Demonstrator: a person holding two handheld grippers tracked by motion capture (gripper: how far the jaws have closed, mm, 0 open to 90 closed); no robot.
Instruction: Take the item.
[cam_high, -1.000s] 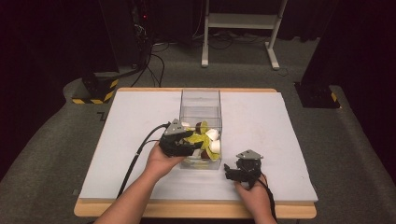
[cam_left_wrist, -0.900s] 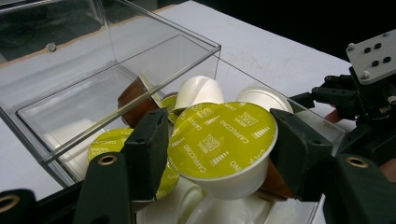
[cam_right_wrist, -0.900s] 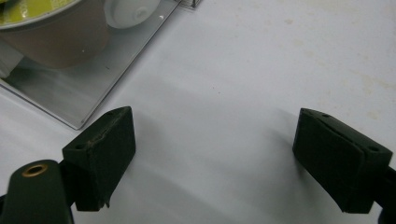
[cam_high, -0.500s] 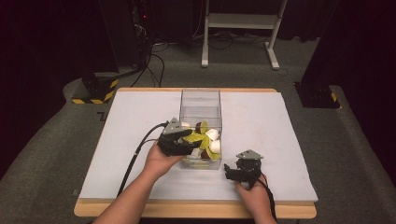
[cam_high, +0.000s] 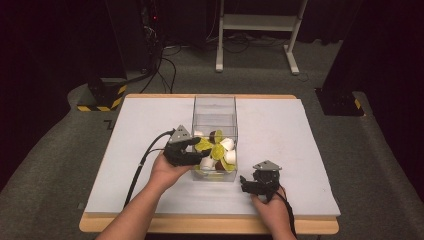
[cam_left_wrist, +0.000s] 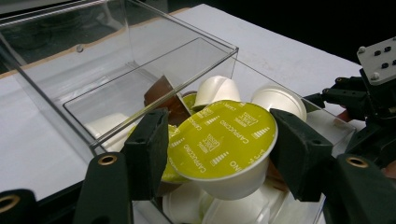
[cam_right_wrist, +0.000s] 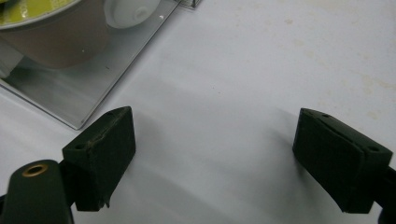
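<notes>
A clear plastic box (cam_high: 215, 107) stands mid-table and holds several coffee capsules, white, brown and yellow-lidded. My left gripper (cam_high: 199, 151) reaches into its near left side. In the left gripper view both jaws press the rim of a white capsule with a yellow-green "Cappuccino" lid (cam_left_wrist: 219, 140), held just above the pile, so the left gripper (cam_left_wrist: 220, 150) is shut on it. My right gripper (cam_high: 246, 184) rests on the white table right of the box's near corner. Its jaws stand wide apart over bare tabletop, so the right gripper (cam_right_wrist: 215, 149) is open.
More capsules (cam_left_wrist: 217, 91) lie in the box under the held one. The box's far half (cam_left_wrist: 116, 70) has bare floor. A corner of the box (cam_right_wrist: 74, 100) sits up-left of my right jaws. White table surface (cam_high: 280, 130) stretches right of the box.
</notes>
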